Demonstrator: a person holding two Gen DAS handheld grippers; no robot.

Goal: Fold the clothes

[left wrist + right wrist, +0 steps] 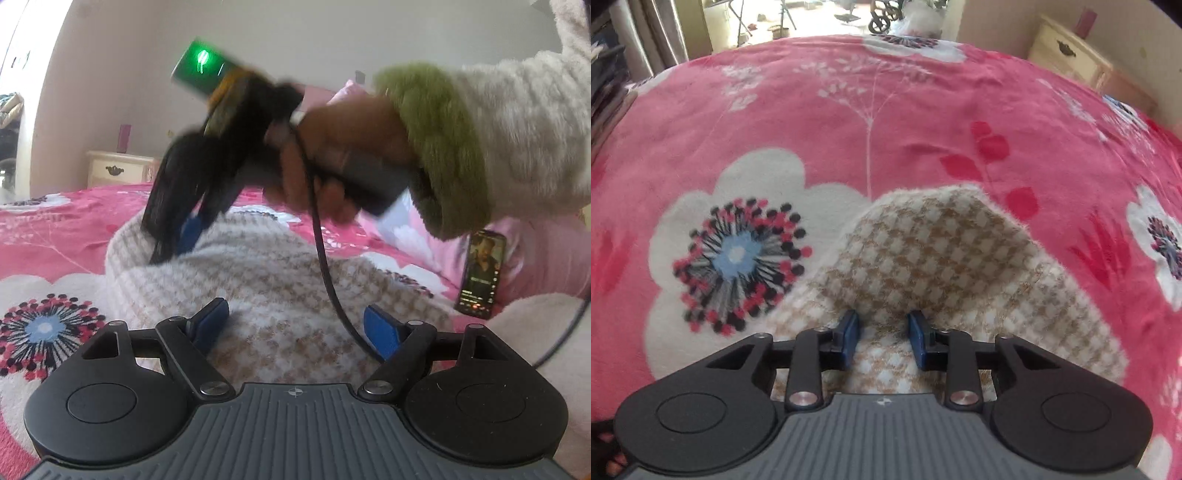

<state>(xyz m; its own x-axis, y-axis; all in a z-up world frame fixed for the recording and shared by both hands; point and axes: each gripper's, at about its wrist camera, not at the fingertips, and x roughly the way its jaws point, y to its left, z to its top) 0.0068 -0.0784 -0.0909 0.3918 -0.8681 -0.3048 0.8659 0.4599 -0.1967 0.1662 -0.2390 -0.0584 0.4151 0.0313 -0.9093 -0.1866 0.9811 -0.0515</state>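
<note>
A fuzzy cream and tan houndstooth knit garment [258,280] lies bunched on a pink floral bedspread [55,229]. My left gripper [295,328] is open wide at the garment's near edge, with the knit lying between and ahead of its blue pads [208,325]. My right gripper [173,243], blurred, points steeply down onto the garment's far left part. In the right wrist view, my right gripper [882,332] is shut on a raised fold of the garment [942,251], and the knit fills the gap between its blue pads [849,332].
A person's hand in a fluffy cream sleeve with a green cuff [498,140] holds the right gripper, and its black cable [325,266] hangs across the garment. A lit phone [480,273] leans at the right. A cream nightstand [118,168] stands beyond the bed.
</note>
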